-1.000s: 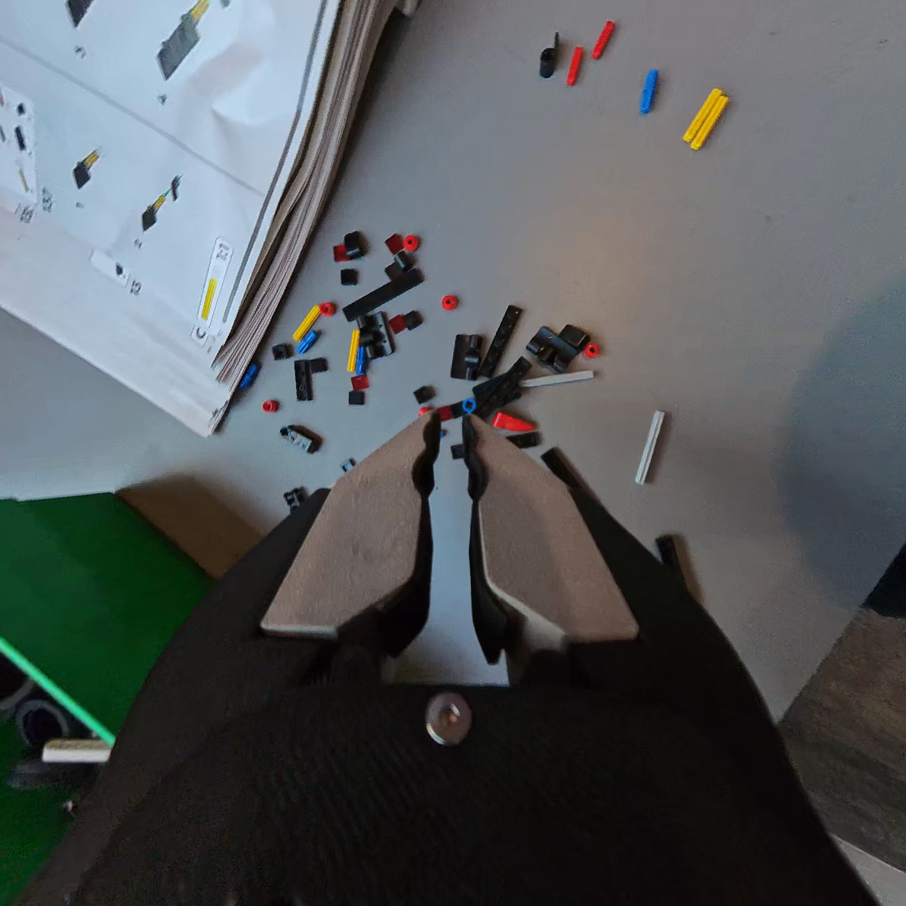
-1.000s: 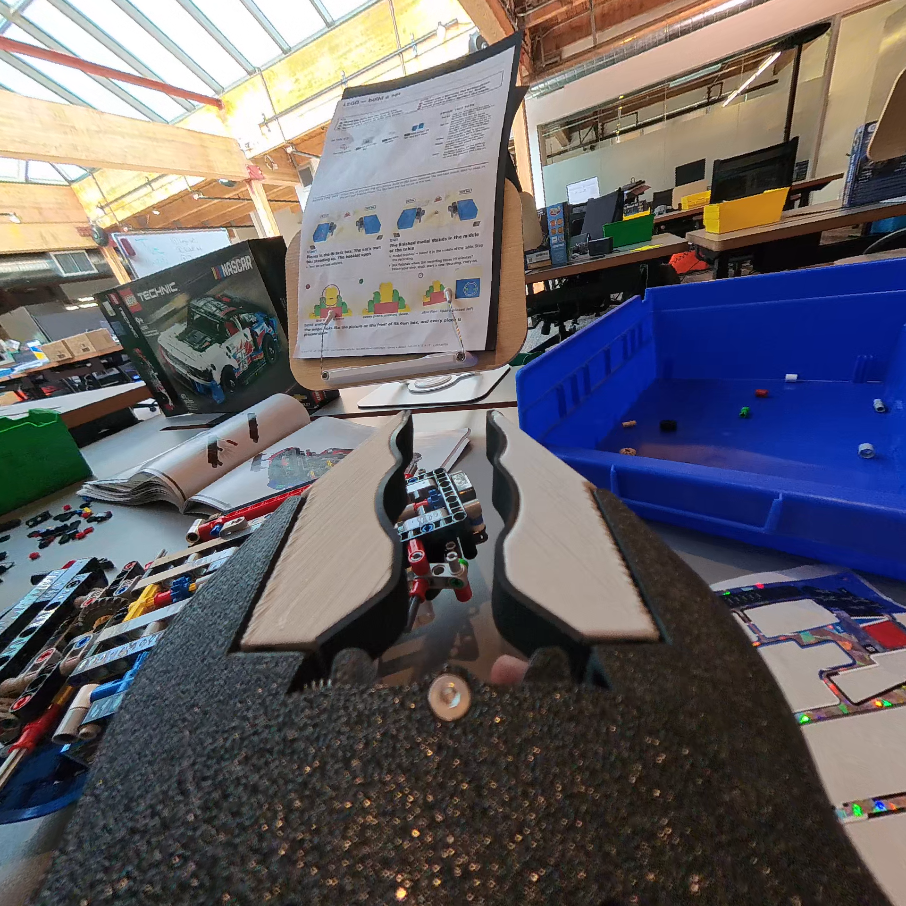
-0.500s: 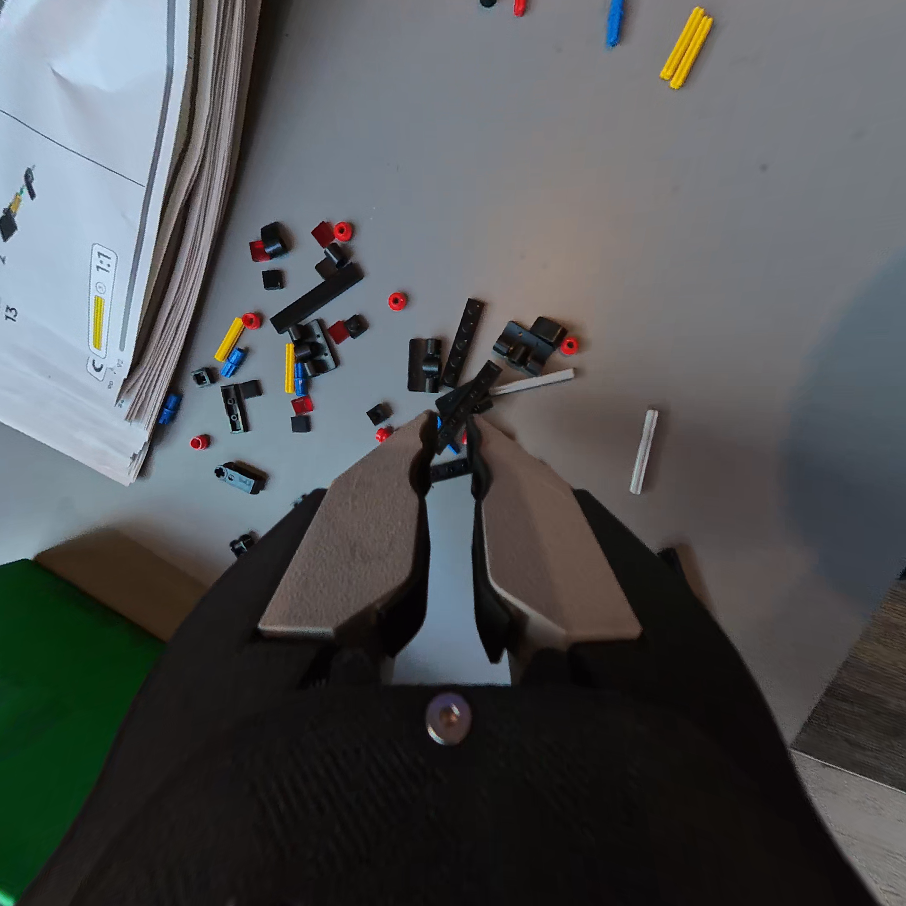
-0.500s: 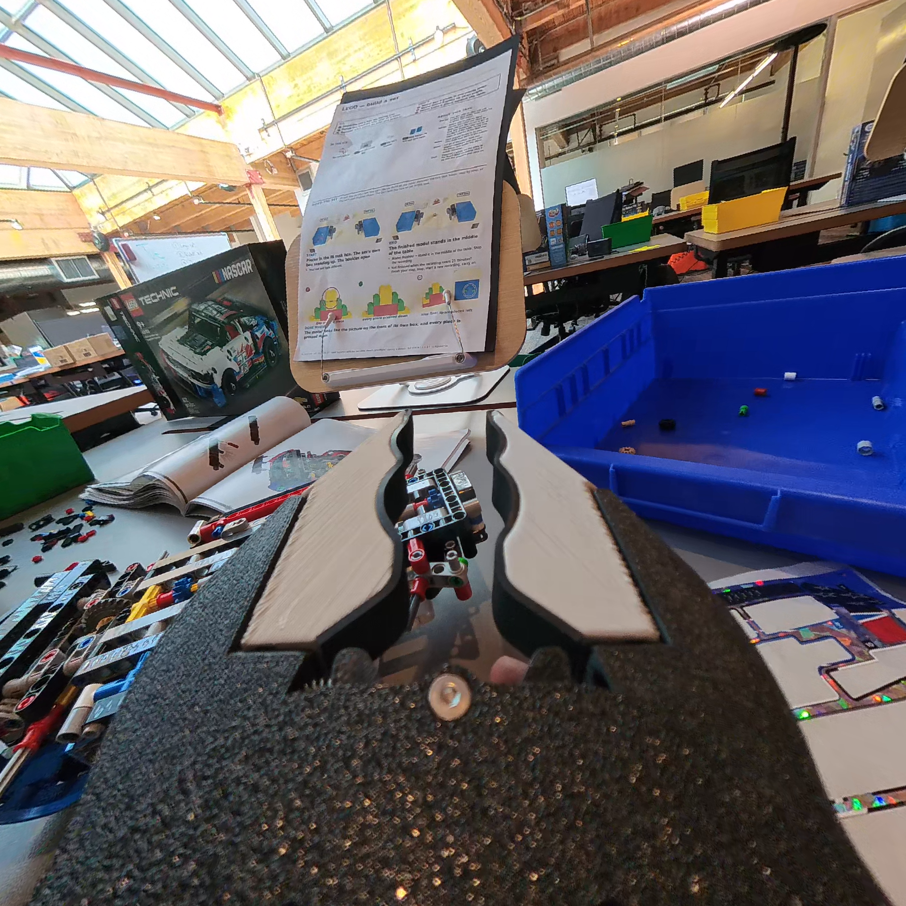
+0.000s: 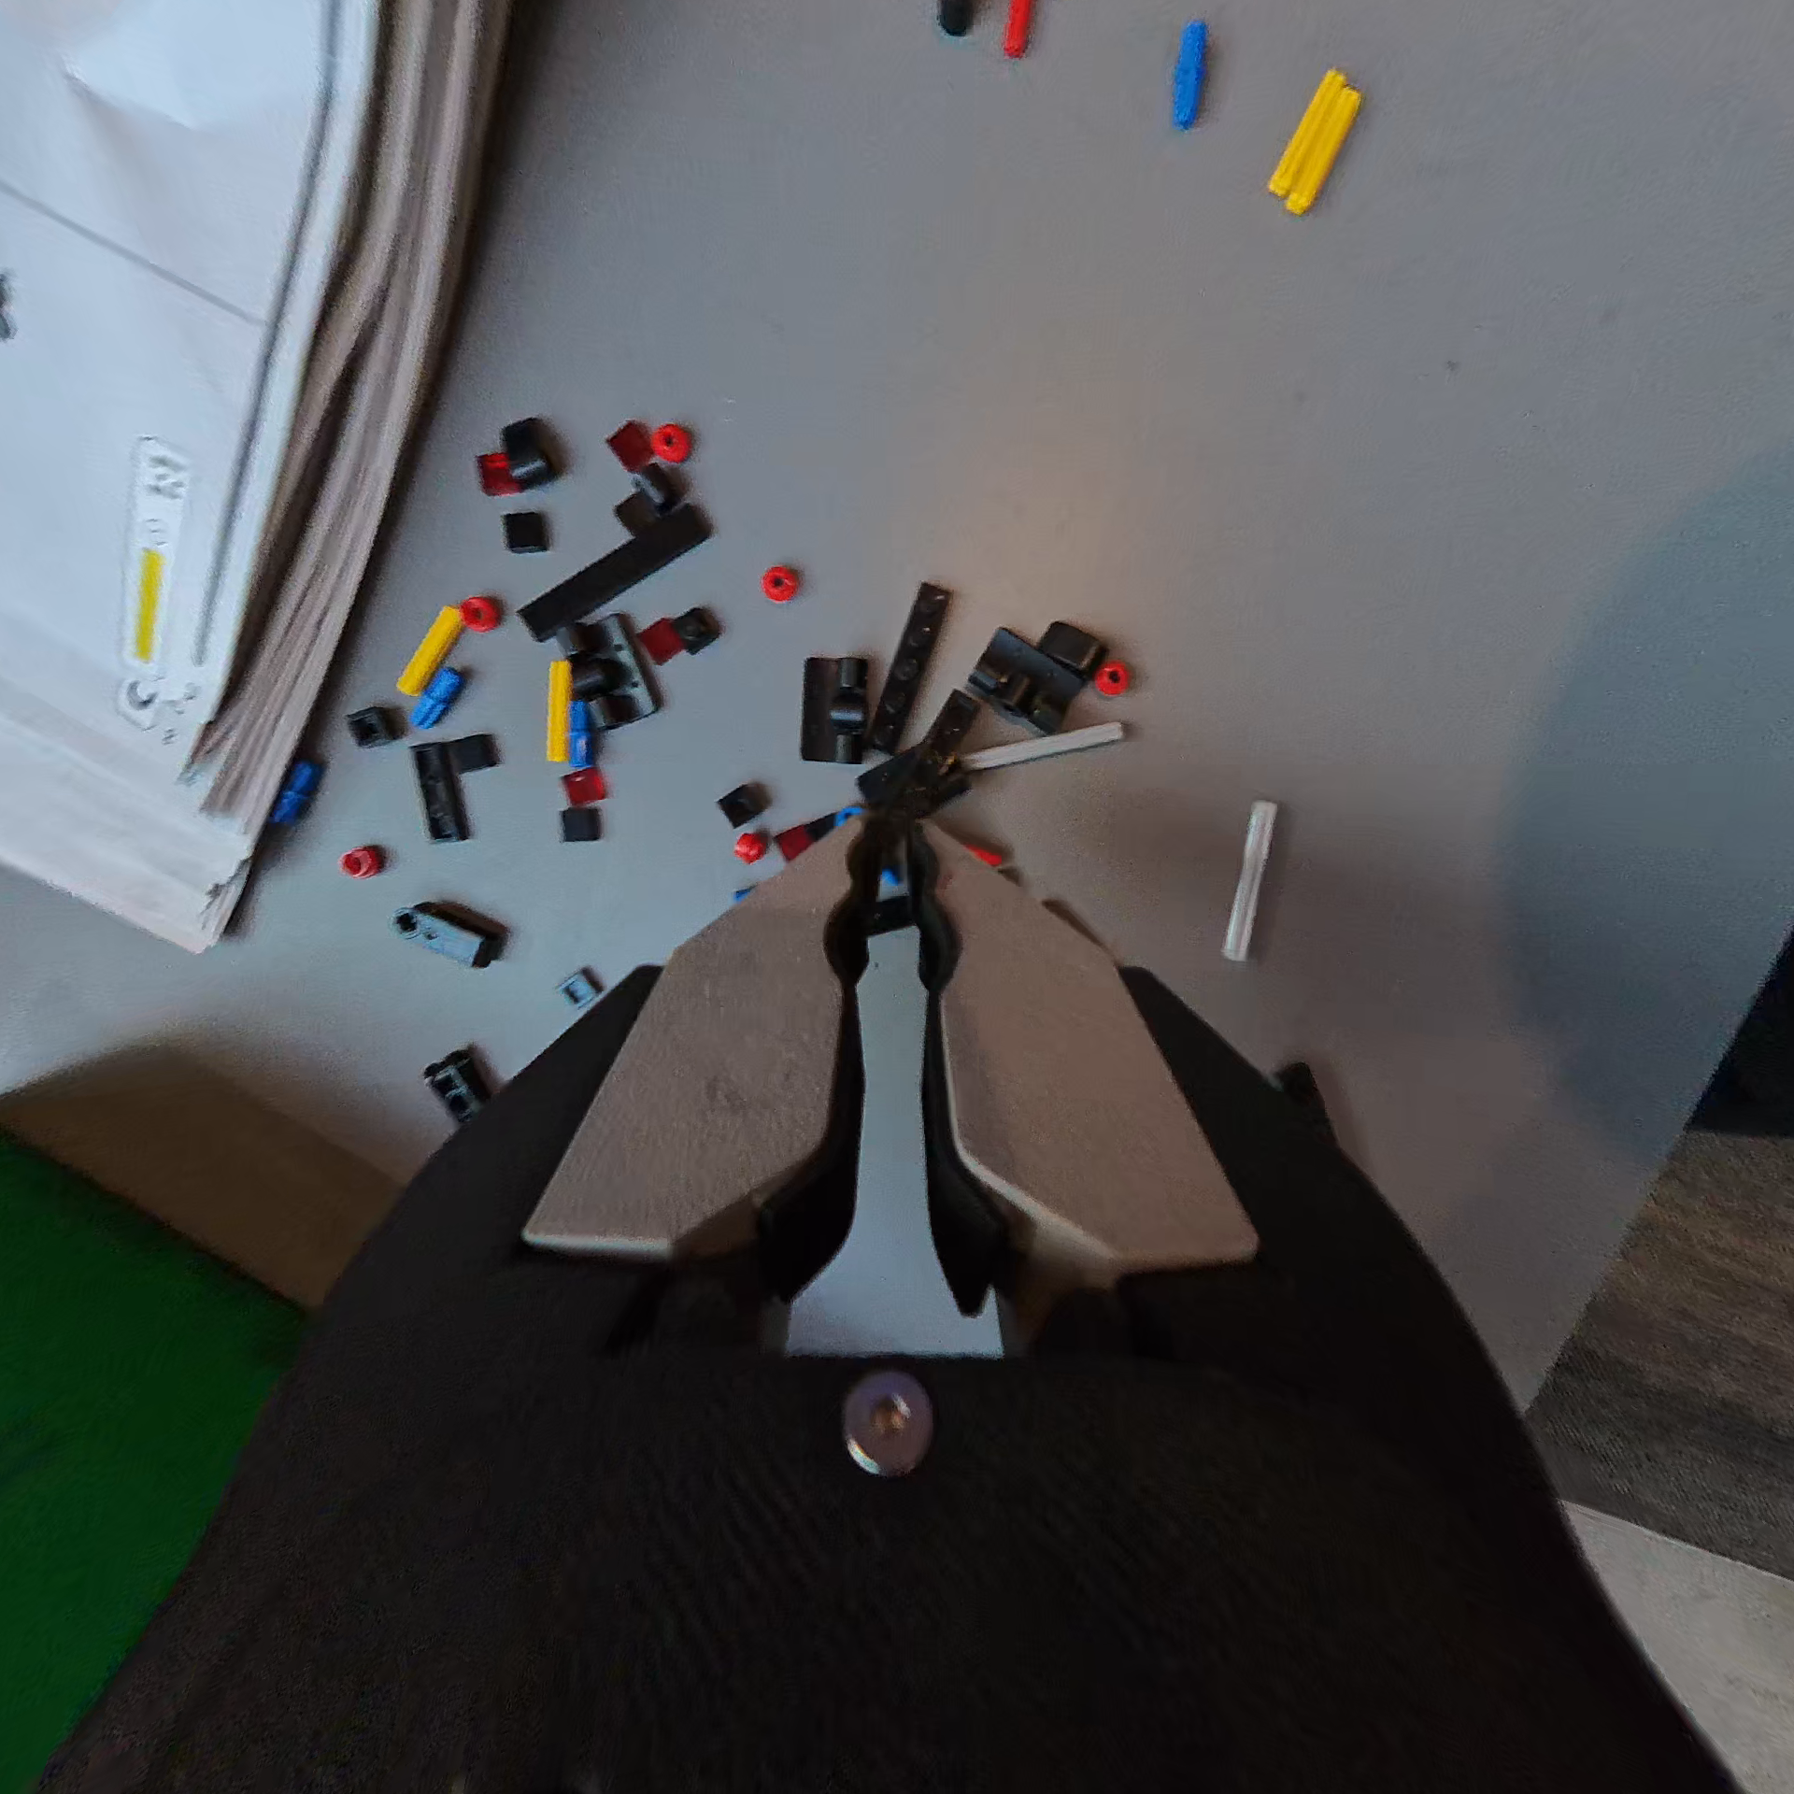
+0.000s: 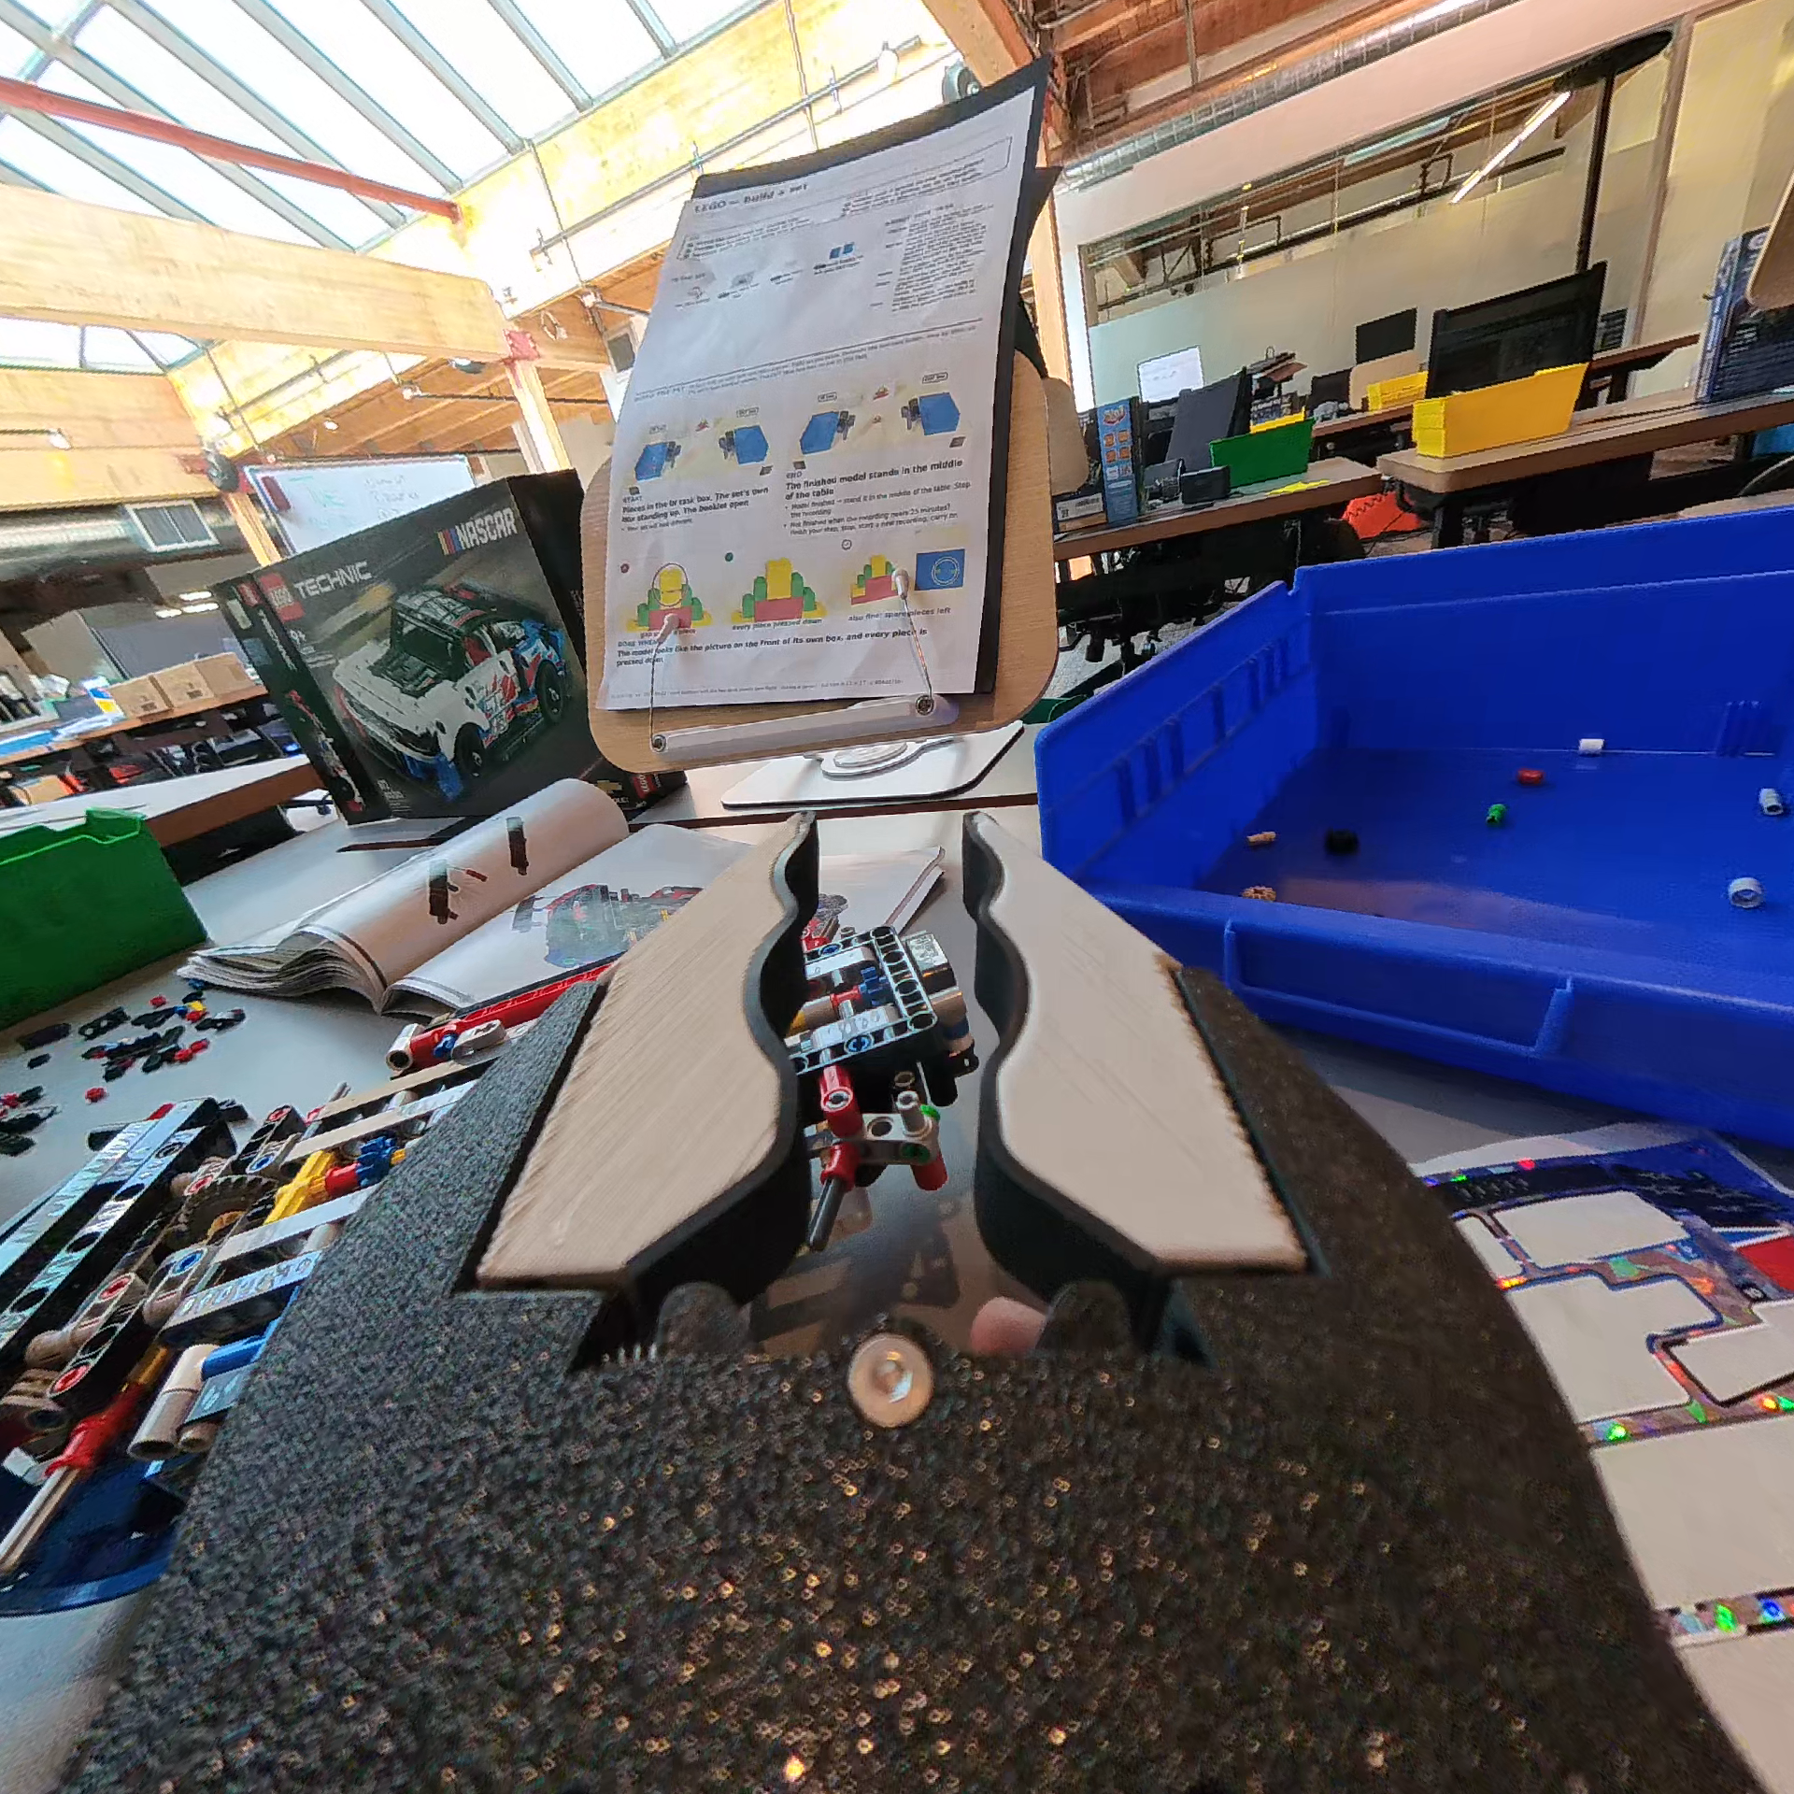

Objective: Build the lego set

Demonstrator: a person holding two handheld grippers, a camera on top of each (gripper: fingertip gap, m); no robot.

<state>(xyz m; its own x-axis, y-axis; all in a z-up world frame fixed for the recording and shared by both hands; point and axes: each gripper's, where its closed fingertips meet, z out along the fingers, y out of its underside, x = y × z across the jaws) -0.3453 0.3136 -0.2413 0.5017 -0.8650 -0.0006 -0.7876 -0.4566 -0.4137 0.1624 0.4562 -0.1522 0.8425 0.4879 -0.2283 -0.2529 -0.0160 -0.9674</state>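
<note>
In the left wrist view my left gripper (image 5: 889, 843) points down at a scatter of small black, red, blue and yellow lego pieces (image 5: 621, 670) on the grey table (image 5: 1116, 408). Its jaws are nearly together, pinching a thin black plate (image 5: 922, 762) that sticks out past the tips. In the right wrist view my right gripper (image 6: 888, 849) is shut on a partly built black lego assembly (image 6: 879, 1000) with red and grey pins, held above the table.
The open instruction booklet (image 5: 146, 408) lies left of the pieces and also shows in the right wrist view (image 6: 466, 922). A green bin (image 6: 87, 903), long technic beams (image 6: 146, 1223), a blue bin (image 6: 1456, 874), the set's box (image 6: 408, 641), a paper stand (image 6: 825, 466) and a sticker sheet (image 6: 1650, 1301) surround it. About 55 cm separates my left fingertips from my right.
My left gripper has moved forward into the loose pieces and closed its jaws on the thin black plate. The right gripper holds the assembly with only a slight shift of view.
</note>
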